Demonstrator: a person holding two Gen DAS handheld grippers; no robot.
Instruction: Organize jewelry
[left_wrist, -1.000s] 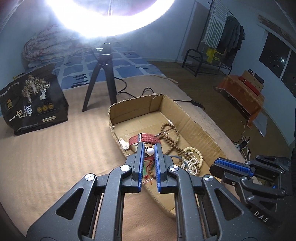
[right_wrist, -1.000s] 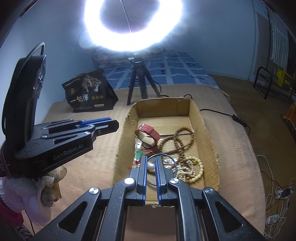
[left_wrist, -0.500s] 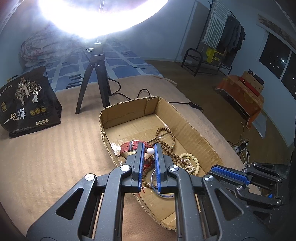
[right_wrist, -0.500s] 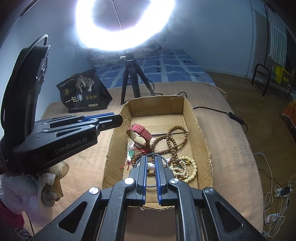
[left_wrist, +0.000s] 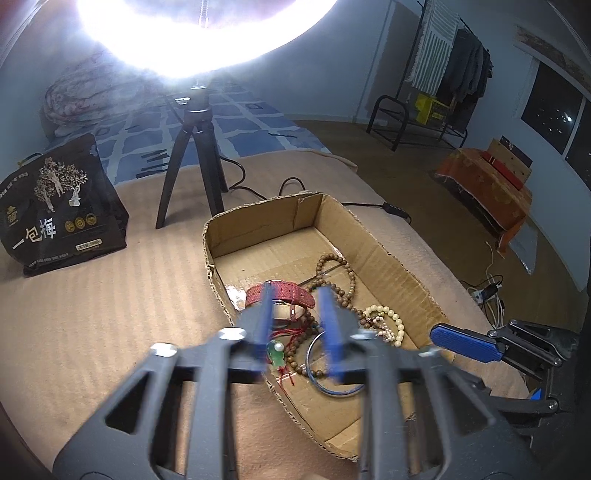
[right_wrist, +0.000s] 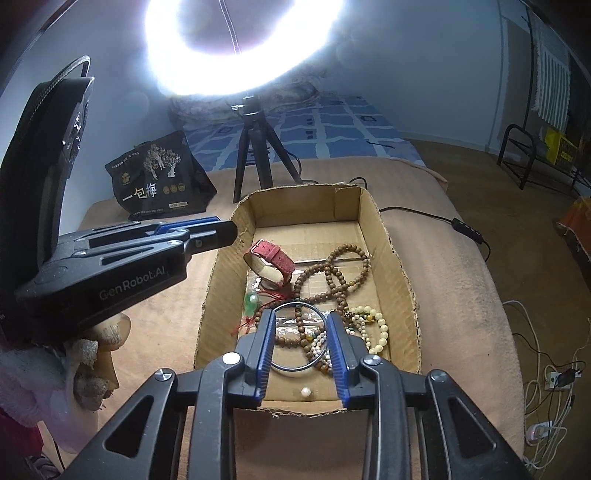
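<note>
I have both grippers angled down over the open brown cardboard box (right_wrist: 400, 273), and nearly everything looks to be in it already. My left gripper (left_wrist: 297, 321) is opening its jaws with nothing pressed between the blurred blue pads; below them lie the red fabric watch strap (left_wrist: 280, 293) and the green pendant on red cord (left_wrist: 275, 356). My right gripper (right_wrist: 301, 341) is opening too, moderately apart and holding nothing. A small white pearl (right_wrist: 305, 392) rests on the box floor just under its tips, beside the thin silver bangle (right_wrist: 295, 338). Ahead sit the brown wooden bead strand (right_wrist: 332, 273) and the cream bead bracelet (right_wrist: 373, 326). I see no jewelry outside the box, so I judge gathering is nearly done; everything lies tangled, so sorting remains.
</note>
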